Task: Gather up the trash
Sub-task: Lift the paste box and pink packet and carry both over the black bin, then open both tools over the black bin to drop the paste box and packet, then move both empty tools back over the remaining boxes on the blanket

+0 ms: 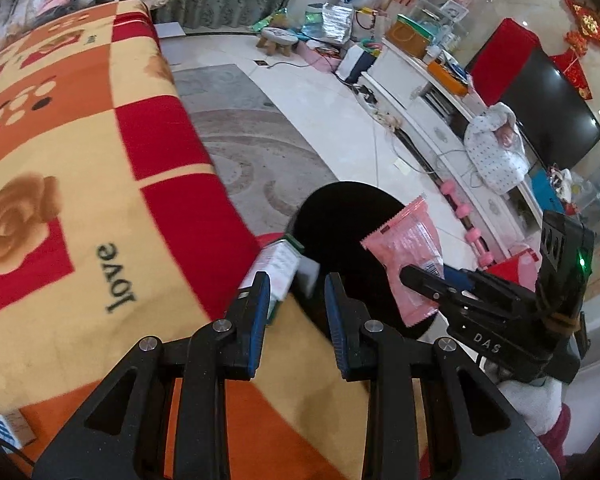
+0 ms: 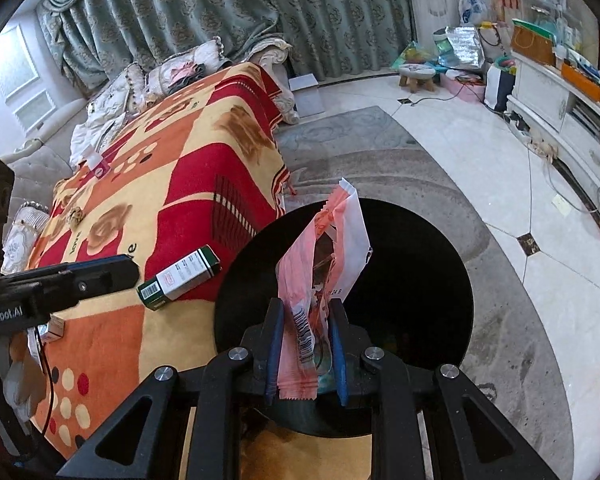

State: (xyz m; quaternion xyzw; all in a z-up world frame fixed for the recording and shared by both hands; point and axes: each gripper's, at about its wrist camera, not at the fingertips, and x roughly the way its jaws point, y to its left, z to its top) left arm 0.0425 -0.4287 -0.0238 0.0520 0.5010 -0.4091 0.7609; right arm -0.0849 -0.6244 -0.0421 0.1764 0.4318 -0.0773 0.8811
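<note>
A round black bin (image 1: 340, 232) (image 2: 412, 280) stands on the floor against the blanket's edge. My right gripper (image 2: 305, 306) (image 1: 412, 274) is shut on a pink snack wrapper (image 2: 324, 248) (image 1: 404, 248) and holds it upright over the bin's mouth. A green and white box (image 1: 280, 264) (image 2: 180, 278) sits just past the tips of my left gripper (image 1: 298, 280) (image 2: 134, 270), at the blanket's edge by the bin's rim. It is blurred in the left wrist view. The left jaws stand slightly apart and the box touches no more than one pad.
A red, orange and yellow blanket (image 1: 80, 160) covers the surface on the left, with a small carton (image 1: 8, 428) near its front corner. A grey rug (image 2: 380, 152) lies under the bin. A white TV cabinet (image 1: 420, 96) and pink dumbbells (image 1: 460, 212) are on the right.
</note>
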